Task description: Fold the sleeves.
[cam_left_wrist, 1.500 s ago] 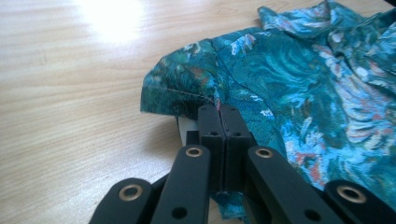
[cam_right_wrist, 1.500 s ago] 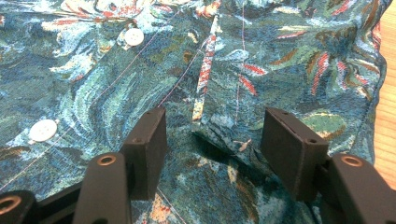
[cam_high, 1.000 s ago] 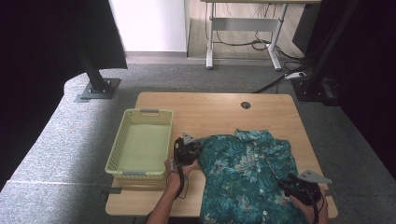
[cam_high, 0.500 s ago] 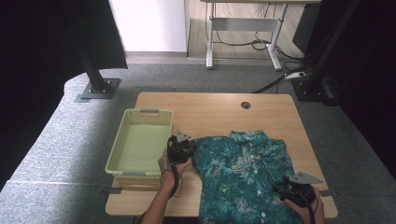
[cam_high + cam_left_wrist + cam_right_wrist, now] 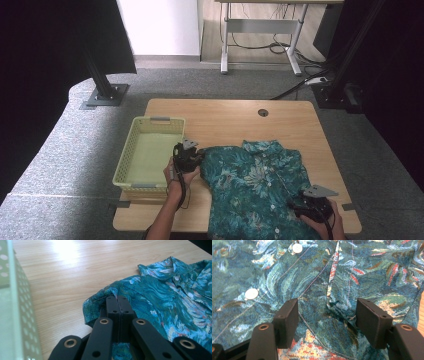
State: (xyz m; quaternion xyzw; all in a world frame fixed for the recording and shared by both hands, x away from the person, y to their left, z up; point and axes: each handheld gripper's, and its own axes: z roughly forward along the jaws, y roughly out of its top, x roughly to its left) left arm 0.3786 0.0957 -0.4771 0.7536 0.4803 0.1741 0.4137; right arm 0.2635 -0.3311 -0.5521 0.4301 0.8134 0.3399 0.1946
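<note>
Left tool [image 5: 191, 159] is clamped on the sleeve edge of the teal floral shirt [image 5: 255, 190] — in the left gripper view its jaws sit pressed together w/ a pinch of the sleeve [image 5: 100, 302] between them. Right tool [image 5: 312, 206] hovers over the shirt's lower right part near the front edge of the bench [image 5: 225, 117]; in the right gripper view its jaws stand wide apart over the fabric [image 5: 319, 290], nothing pinched, pads not pressing. Shirt lies flat, front up, buttons showing, on the right half of the bench, w/ the yellow-green basket [image 5: 131, 167] just beside its left sleeve. Step in hand looks like folding: left sleeve is being brought in toward the shirt body. Next move prob. calls for carrying that sleeve across and laying it flat, while the right tool closes on the hem or side to steady or fold it. Vs. the earlier frames, the left sleeve no longer lies spread out toward the basket — it's bunched at the tool — and the right tool has shifted slightly, its jaws opening a bit.
</note>
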